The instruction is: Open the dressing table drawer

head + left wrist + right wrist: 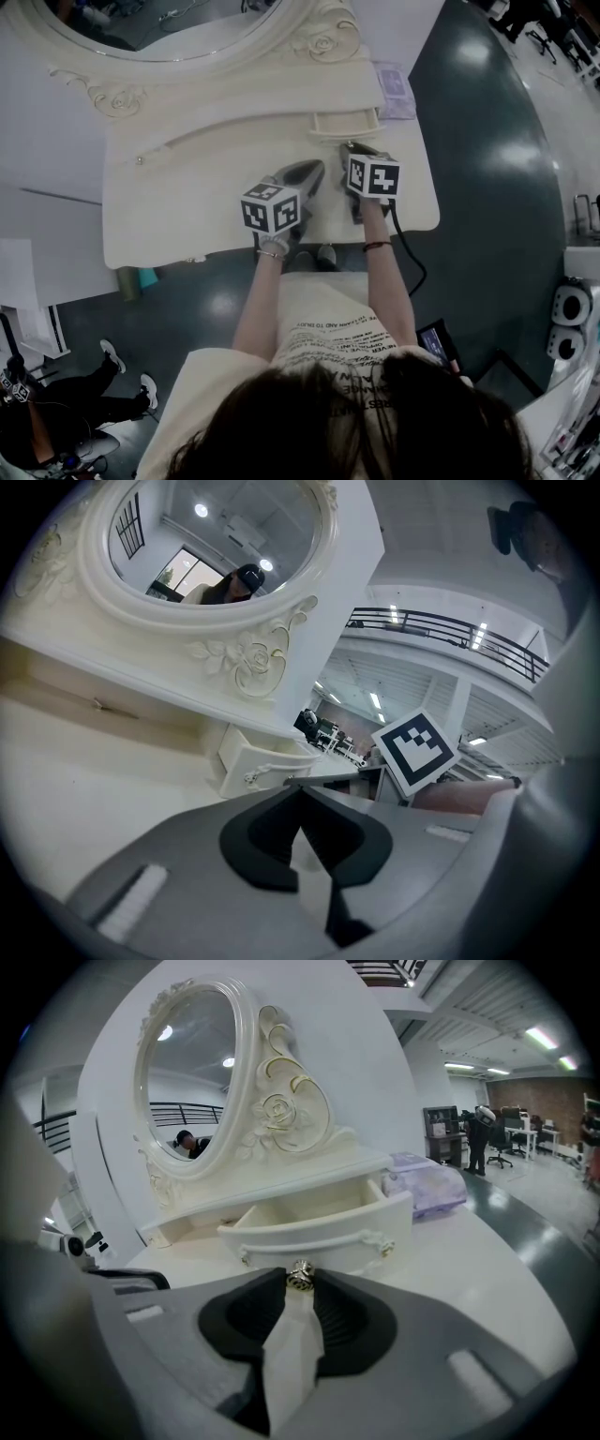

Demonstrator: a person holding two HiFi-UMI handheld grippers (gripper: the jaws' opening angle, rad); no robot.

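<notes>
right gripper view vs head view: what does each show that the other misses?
Right gripper view only: the knob pinched at the tips of the right gripper, and people at desks far behind. Head view only: the left gripper and the person's arms. Both: the open drawer, the purple pack, the mirror.

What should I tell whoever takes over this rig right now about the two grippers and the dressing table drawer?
Left gripper: jaws together, nothing in them, low over the table top.
Right gripper: closed on the drawer knob.
Drawer: under the mirror on the right, pulled out so its inside shows.
Done: the drawer is open.
Left: probably just pull further if wanted, then release the knob and back the right gripper off.
</notes>
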